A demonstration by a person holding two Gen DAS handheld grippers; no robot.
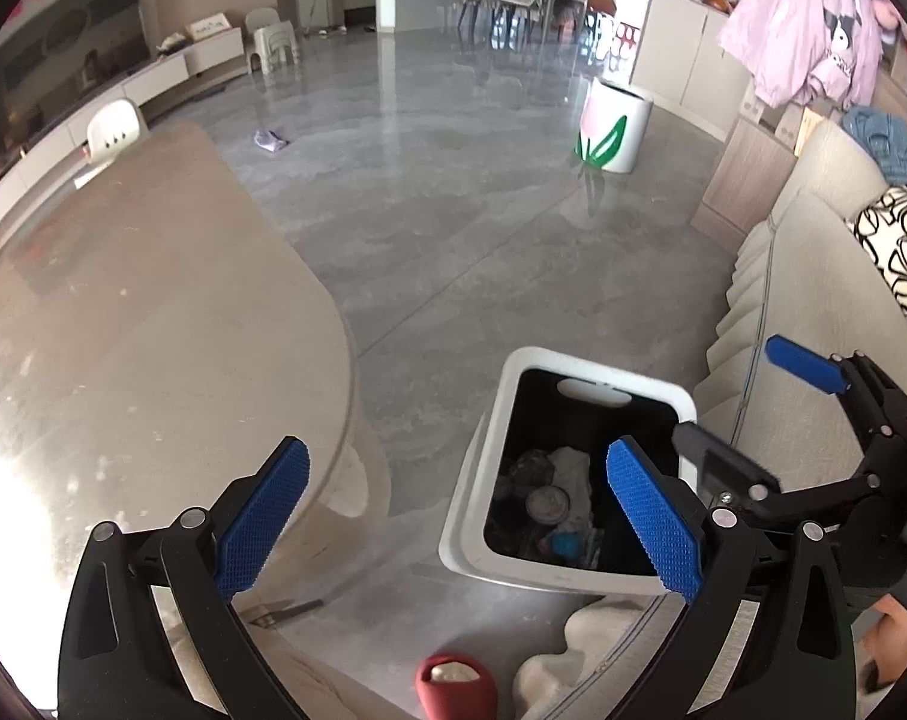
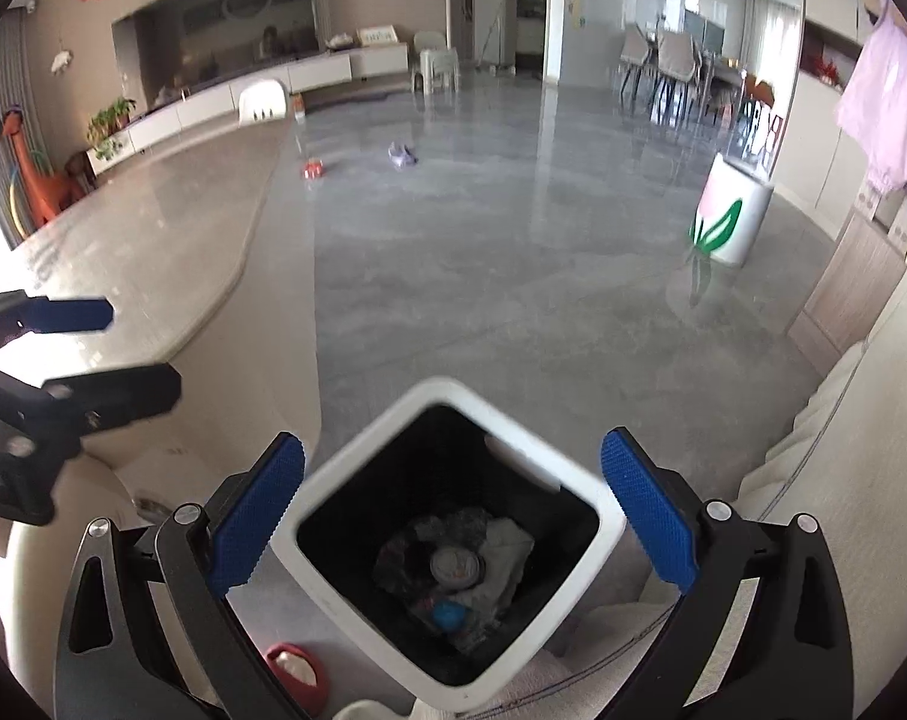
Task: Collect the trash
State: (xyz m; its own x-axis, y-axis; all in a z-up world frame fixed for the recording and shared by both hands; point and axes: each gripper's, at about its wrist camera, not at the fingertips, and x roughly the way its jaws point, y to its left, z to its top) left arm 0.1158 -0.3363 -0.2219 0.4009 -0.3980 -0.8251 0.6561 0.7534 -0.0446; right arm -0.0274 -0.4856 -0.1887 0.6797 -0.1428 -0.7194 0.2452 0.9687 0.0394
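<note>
Right now the right gripper (image 2: 452,519) hangs over the white bin (image 2: 603,531), and its blue fingers (image 2: 255,525) are spread as wide as they go. Nothing is between them. The bin sits on the grey floor (image 2: 483,276), between the pale counter (image 2: 153,228) and the cream sofa (image 1: 795,312). Down in the dark of the bin lies the trash (image 2: 501,546): crumpled paper, a round lid and something blue.

The left gripper (image 1: 458,525) is just beside it, and its fingers (image 1: 261,519) are wide apart too, with nothing held. It is over the floor at the edge of the counter, with the bin to its right.

By the bin on the floor I see a red slipper (image 1: 453,687). Farther off, a small purple thing (image 2: 402,155) and a small red thing (image 2: 313,168) lie on the floor. A white pot with a green leaf painted on it (image 2: 732,219) stands far back on the right.
</note>
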